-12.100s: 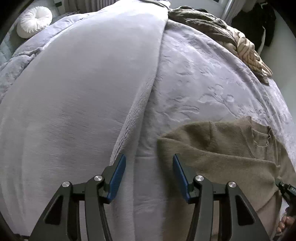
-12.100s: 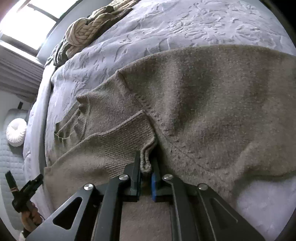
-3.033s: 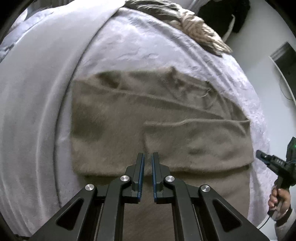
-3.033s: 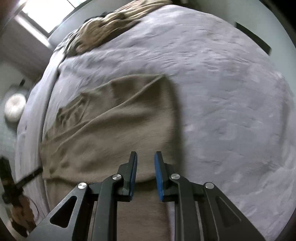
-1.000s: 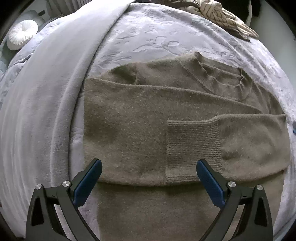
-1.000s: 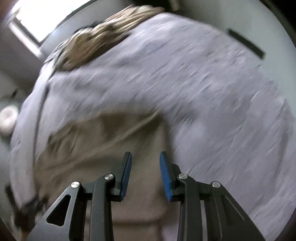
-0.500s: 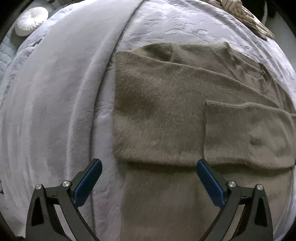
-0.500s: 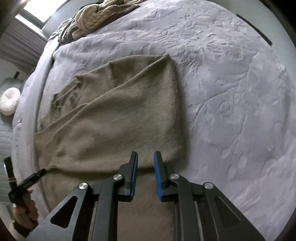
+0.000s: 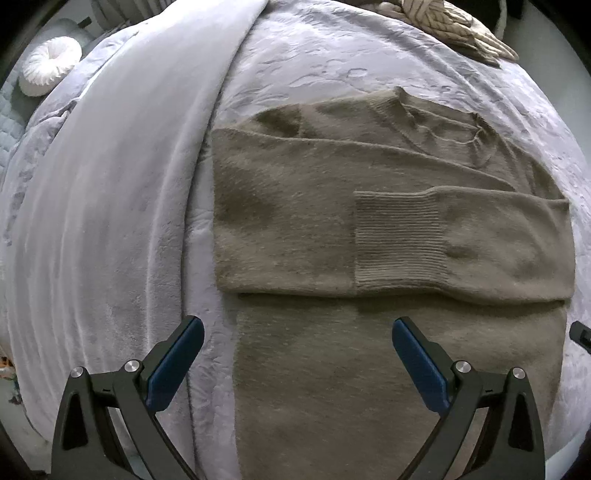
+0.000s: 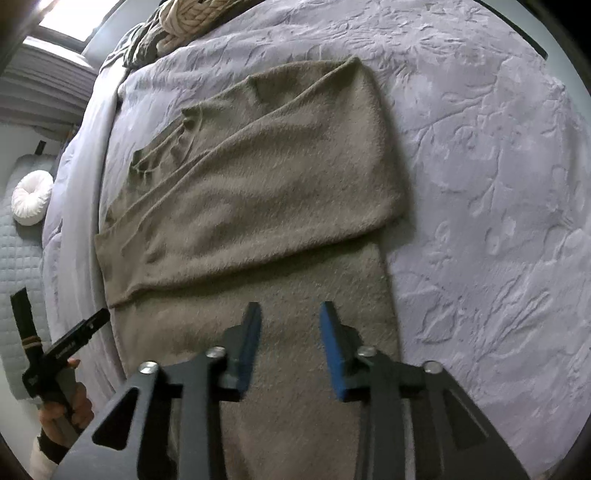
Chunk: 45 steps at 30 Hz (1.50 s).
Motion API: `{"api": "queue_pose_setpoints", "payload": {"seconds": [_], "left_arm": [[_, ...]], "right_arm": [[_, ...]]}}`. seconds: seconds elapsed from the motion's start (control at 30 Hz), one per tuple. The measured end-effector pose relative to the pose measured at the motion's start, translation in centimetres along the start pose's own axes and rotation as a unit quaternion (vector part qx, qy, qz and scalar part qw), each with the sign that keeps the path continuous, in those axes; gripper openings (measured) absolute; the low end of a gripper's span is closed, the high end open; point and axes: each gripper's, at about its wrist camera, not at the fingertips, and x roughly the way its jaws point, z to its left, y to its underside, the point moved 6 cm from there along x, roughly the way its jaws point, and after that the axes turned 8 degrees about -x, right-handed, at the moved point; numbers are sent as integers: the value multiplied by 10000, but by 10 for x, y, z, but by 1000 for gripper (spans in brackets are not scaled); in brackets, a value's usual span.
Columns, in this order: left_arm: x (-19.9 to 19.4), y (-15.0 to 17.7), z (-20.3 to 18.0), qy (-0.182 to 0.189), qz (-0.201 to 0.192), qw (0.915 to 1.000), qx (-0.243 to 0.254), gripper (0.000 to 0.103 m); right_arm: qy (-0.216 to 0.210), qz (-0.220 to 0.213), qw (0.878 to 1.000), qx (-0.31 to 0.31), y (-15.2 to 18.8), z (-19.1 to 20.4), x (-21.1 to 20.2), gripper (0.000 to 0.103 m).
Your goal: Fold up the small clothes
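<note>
Lavender bedding (image 9: 332,66) is filling both views, with a brown sweater (image 9: 369,229) lying flat across the centre, its sleeves folded over the chest. Low in the left-wrist frame, the left gripper (image 9: 297,365) is hovering with fingers spread wide. Over the hem, the right gripper (image 10: 290,347) has just been opening, nothing between its fingers.

A taupe-brown knit sweater (image 9: 295,206), its cuff (image 9: 399,240) finely ribbed, lies on a pale lavender bedspread (image 9: 332,62) embossed with a leafy floral pattern. Beside it runs a plain lilac plush blanket (image 9: 122,184). Black claws carry blue pads (image 10: 330,343). A white round cushion (image 9: 50,64) and cream cable-knit garment (image 10: 184,18) sit beyond.
</note>
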Motion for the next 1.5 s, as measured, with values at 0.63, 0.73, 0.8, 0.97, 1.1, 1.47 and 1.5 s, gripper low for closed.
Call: {"api": "queue_pose_setpoints", "payload": {"seconds": [0.63, 0.73, 0.8, 0.97, 1.1, 1.47, 1.5], "left_arm": [[-1, 0, -17, -98, -56, 9999, -121, 102], [-5, 3, -18, -155, -68, 9998, -54, 102], [-7, 6, -18, -165, -49, 9998, -48, 102], [-12, 10, -16, -224, -38, 9997, -100, 102], [-16, 14, -17, -196, -4, 9998, -93, 102], [-9, 22, -22, -68, 282, 9996, -38, 102], [-8, 24, -22, -49, 327, 9995, -17, 102]], "right_arm": [[29, -254, 9990, -368, -15, 9, -1, 83], [-4, -332, 9987, -392, -21, 12, -1, 84], [-55, -326, 9985, -429, -23, 14, 0, 85], [-231, -126, 9985, -471, -22, 20, 7, 85], [-322, 113, 9987, -384, -17, 18, 16, 85], [-424, 365, 9983, -162, 1, 12, 15, 85], [-423, 384, 9983, -150, 4, 13, 16, 85]]}}
